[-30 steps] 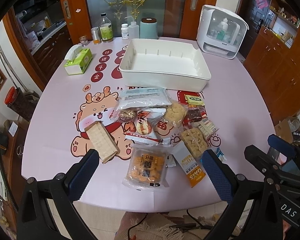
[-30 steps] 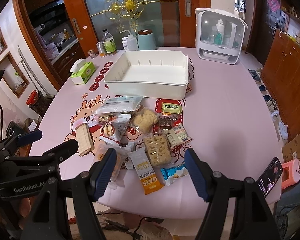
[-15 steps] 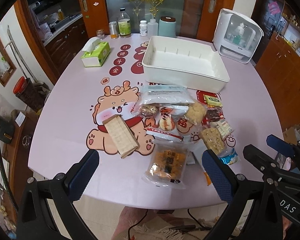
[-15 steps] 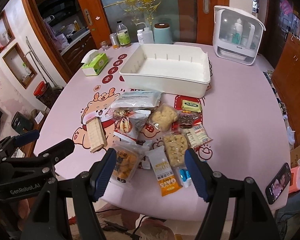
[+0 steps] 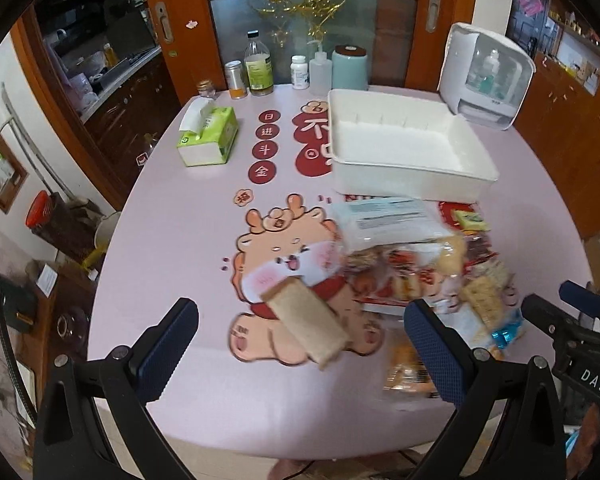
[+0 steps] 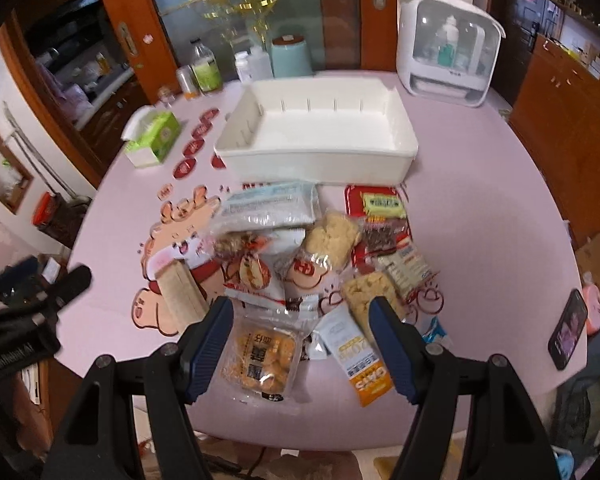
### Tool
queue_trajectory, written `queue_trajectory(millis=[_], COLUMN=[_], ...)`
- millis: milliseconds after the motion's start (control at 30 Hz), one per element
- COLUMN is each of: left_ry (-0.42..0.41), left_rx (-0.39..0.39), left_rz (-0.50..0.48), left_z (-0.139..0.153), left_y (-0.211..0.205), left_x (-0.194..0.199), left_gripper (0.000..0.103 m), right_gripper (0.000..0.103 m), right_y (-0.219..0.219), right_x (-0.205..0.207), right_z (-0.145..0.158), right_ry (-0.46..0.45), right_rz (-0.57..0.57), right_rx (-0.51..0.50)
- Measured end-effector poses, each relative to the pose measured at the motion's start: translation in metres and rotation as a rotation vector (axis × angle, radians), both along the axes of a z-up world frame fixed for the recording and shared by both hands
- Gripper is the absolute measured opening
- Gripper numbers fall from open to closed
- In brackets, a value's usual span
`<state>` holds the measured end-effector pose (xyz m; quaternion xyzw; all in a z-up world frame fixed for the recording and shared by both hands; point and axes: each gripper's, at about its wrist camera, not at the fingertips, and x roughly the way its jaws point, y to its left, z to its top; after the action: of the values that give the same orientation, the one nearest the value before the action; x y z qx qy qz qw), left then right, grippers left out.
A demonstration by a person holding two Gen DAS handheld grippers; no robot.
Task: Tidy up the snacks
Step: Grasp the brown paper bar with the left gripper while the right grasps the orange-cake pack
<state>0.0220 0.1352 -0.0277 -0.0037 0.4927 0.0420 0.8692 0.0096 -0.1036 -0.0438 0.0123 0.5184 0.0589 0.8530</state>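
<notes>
Right wrist view: right tool (image 6: 300,344) spread apart over a clear pack of orange biscuits (image 6: 262,360); left tool (image 5: 300,352) apart too. Snacks piled on the pink bench (image 6: 480,220) before the empty white plastic bin (image 6: 320,160).

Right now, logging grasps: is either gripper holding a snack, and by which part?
Nothing is held. The left gripper and right gripper are both open above the snacks.

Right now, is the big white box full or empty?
Empty. The white box shows only its bare white floor in both views, and all the snack packets lie on the table in front of it.
</notes>
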Motion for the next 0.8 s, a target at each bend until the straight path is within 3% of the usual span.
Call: queue_trajectory(millis=[133,267,467,633,800], left_ry=[0.076,0.174,0.308,0.419,0.433], left_rx=[-0.067,-0.144,-0.194,-0.320,-0.264], left_rz=[-0.104,-0.211,-0.253,-0.164,-0.031], left_z=[-0.028,-0.074,-0.140,-0.177,-0.198], left_y=[0.021,0.033,0.038,0.048,0.044], left_x=[0.020,0.037,0.049,0.062,0.080], left_gripper=[0.102,0.102,0.102,0.102,0.102], right_gripper=[0.071,0.071,0.071,0.071,0.071], right_y=[0.017,0.029,0.032,0.034,0.041], right_x=[0.003,0.006,0.000,-0.002,0.003], right_z=[-0.024,-0.063,-0.114,-0.136,-0.149], right_ry=[0.054,0.143,0.276,0.315,0.323], right_rz=[-0.022,-0.062,-0.119,-0.159,-0.166], right_rx=[0.000,0.011,0.067,0.081,0.072])
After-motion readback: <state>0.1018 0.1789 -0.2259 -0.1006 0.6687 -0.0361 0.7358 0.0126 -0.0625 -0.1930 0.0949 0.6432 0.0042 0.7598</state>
